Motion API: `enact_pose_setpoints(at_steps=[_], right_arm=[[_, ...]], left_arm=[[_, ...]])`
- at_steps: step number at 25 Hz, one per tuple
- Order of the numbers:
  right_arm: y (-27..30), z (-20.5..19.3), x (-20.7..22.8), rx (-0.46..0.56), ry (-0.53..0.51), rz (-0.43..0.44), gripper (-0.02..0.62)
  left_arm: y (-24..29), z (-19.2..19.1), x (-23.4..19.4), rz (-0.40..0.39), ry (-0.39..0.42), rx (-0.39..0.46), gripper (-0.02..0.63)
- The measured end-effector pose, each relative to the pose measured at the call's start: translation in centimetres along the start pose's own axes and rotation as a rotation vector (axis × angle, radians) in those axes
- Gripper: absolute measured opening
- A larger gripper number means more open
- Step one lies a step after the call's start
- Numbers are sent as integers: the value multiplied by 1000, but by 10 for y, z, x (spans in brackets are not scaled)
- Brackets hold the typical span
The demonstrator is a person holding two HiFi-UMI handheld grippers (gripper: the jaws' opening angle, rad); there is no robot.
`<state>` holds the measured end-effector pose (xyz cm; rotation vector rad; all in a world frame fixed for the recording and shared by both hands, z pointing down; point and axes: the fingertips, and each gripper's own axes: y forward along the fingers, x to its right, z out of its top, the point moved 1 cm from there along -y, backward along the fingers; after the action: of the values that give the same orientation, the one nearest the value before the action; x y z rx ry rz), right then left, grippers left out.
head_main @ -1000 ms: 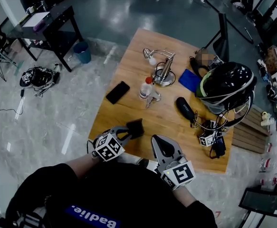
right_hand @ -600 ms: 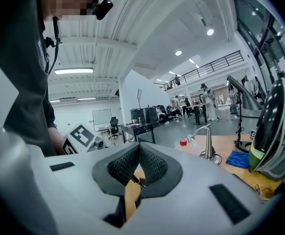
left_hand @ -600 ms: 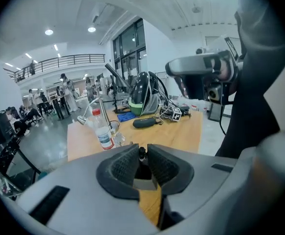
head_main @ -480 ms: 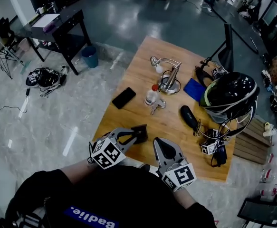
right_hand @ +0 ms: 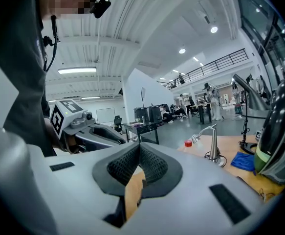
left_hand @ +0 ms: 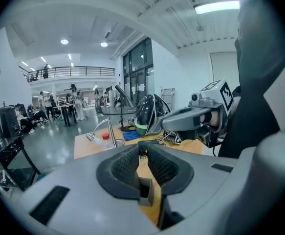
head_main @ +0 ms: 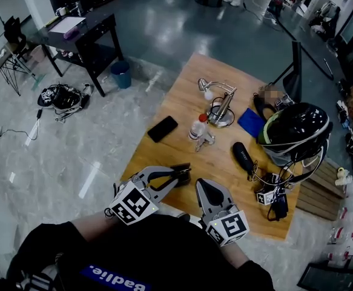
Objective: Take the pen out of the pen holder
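The silver cone-shaped pen holder (head_main: 220, 112) stands on a round base at the far middle of the wooden table (head_main: 176, 147), with a slim pen upright in it. It also shows as the pen holder (right_hand: 213, 150) in the right gripper view and the pen holder (left_hand: 112, 135) in the left gripper view. My left gripper (head_main: 182, 174) hovers over the table's near edge, shut and holding nothing. My right gripper (head_main: 200, 184) sits just to its right, also shut and holding nothing. Both are well short of the holder.
A gooseneck lamp (head_main: 210, 86), a red-capped bottle (head_main: 197, 128), a black phone (head_main: 163, 128), a blue cloth (head_main: 250, 122), a black case (head_main: 243, 156) and a helmet (head_main: 294, 132) share the table. A marker cube with cables (head_main: 266, 195) lies near the right edge.
The head view has shifted, so the table sits lower and further right in the picture. Both grippers stay shut over the near edge, side by side.
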<state>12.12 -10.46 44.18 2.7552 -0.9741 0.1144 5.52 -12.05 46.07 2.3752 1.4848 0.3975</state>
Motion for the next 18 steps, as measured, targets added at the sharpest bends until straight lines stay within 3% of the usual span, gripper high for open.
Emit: enact_pose_setpoints(at_steps=[10,18], right_arm=[[-8,-9,-11,9,23,80,6],[-2,1,-44,0,-30,52,6]], left_arm=[[-6,1,21,84,-52,3,64],[-25,7,26,9,-31,44,64]])
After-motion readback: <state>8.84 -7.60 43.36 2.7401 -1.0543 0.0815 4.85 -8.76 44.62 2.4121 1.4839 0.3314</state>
